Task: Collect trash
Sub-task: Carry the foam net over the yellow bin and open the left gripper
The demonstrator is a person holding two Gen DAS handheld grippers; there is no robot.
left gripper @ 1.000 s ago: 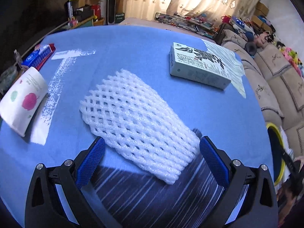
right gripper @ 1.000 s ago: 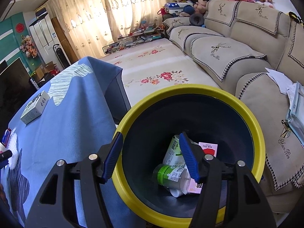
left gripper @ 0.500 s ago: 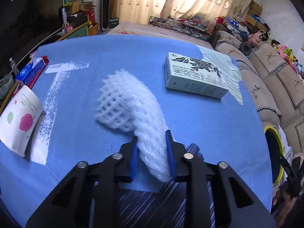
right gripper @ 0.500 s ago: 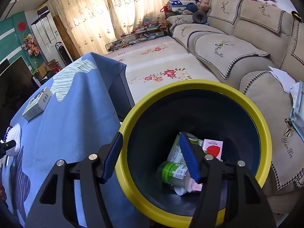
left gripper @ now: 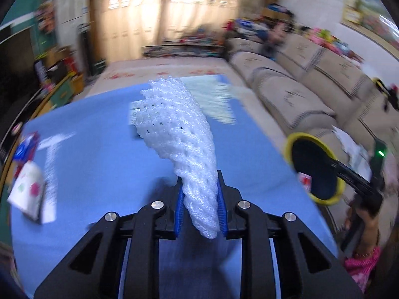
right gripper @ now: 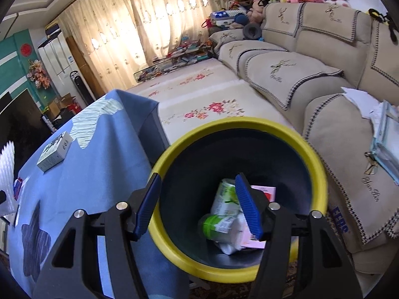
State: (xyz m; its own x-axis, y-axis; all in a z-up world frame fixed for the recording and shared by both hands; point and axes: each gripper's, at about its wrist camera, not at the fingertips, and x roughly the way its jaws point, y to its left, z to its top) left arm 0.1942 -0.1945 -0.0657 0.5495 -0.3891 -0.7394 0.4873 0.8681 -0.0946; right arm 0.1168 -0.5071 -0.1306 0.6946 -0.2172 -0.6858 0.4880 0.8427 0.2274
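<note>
The beige sofa [right gripper: 311, 74] along the right wall carries an embroidered stag and a line of script on each cover, too small to read; low on its near front, blue capitals read roughly "EEBS" [right gripper: 340, 219]. Papers [right gripper: 361, 99] lie on its near arm.

The table, under a blue cloth [right gripper: 94, 159], holds a white box with black printing [right gripper: 54, 150] toward its far edge; the lettering cannot be made out. In the left wrist view a white packet with pink and green dots [left gripper: 27, 191] lies at the cloth's left edge, blurred.

Just right of the table stands the bin [right gripper: 321, 174], dark inside with a yellow rim. It holds a green-and-white pouch [right gripper: 224, 196], a green-labelled bottle [right gripper: 214, 225] and a pink-and-white carton [right gripper: 266, 191]; none of their print is legible.

The right gripper [right gripper: 199, 208] hangs over the bin's near rim, jaws spread with nothing between them.

The left gripper [left gripper: 199, 208] is clenched on the white foam net sleeve [left gripper: 179, 127], pinching its lower end so the mesh stands up above the blue cloth, clear of the table and to the left of the bin. Its jaws closed onto the sleeve only a moment ago.
</note>
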